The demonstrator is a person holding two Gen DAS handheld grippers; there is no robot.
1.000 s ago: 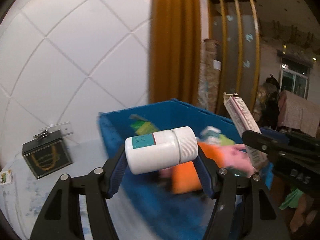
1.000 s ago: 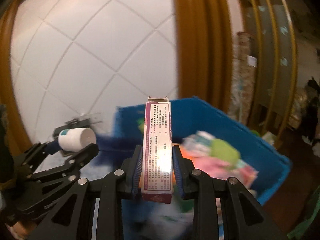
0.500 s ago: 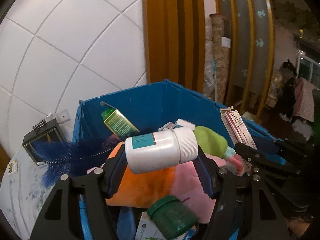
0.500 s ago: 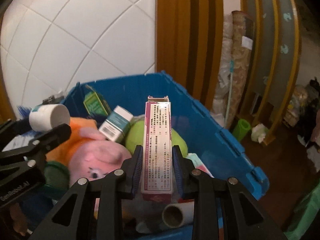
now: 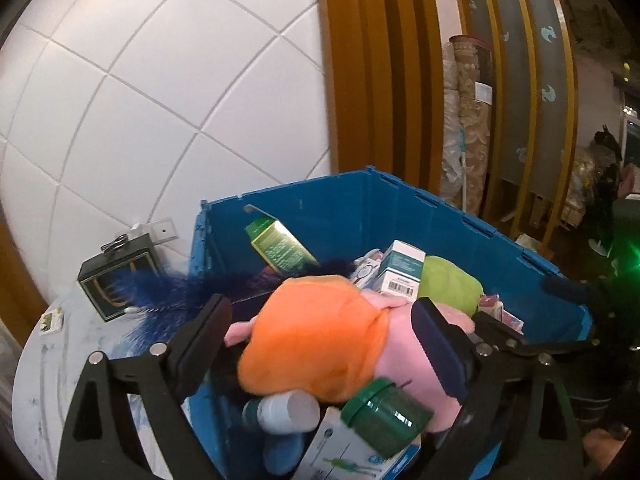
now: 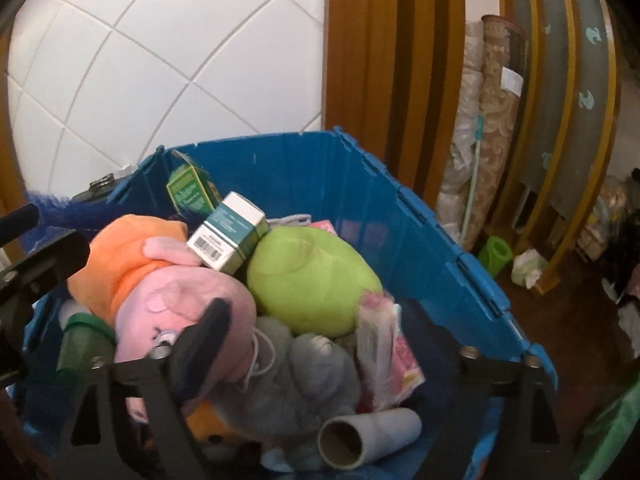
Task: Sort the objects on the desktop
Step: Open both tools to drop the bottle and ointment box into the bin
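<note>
The blue bin (image 5: 340, 208) (image 6: 320, 168) lies below both grippers, piled with objects. My left gripper (image 5: 320, 316) hangs over it with its jaws opening and nothing between them. The white pill bottle (image 5: 286, 412) lies free in the bin under an orange and pink plush (image 5: 320, 336). My right gripper (image 6: 320, 316) is also opening with no grip. The pink box (image 6: 384, 352) leans loose among the toys between its fingers, beside a green plush (image 6: 308, 276).
In the bin are a teal and white box (image 6: 228, 240), a green box (image 5: 280, 244), a green jar (image 5: 380, 412), a cardboard tube (image 6: 368, 432) and a blue feather brush (image 5: 160, 292). A black box (image 5: 116, 276) stands on the white table left of the bin. Tiled wall behind.
Both grippers came over the bin and opened. The white bottle left the left jaws and the pink box left the right jaws; both now lie in the bin.
</note>
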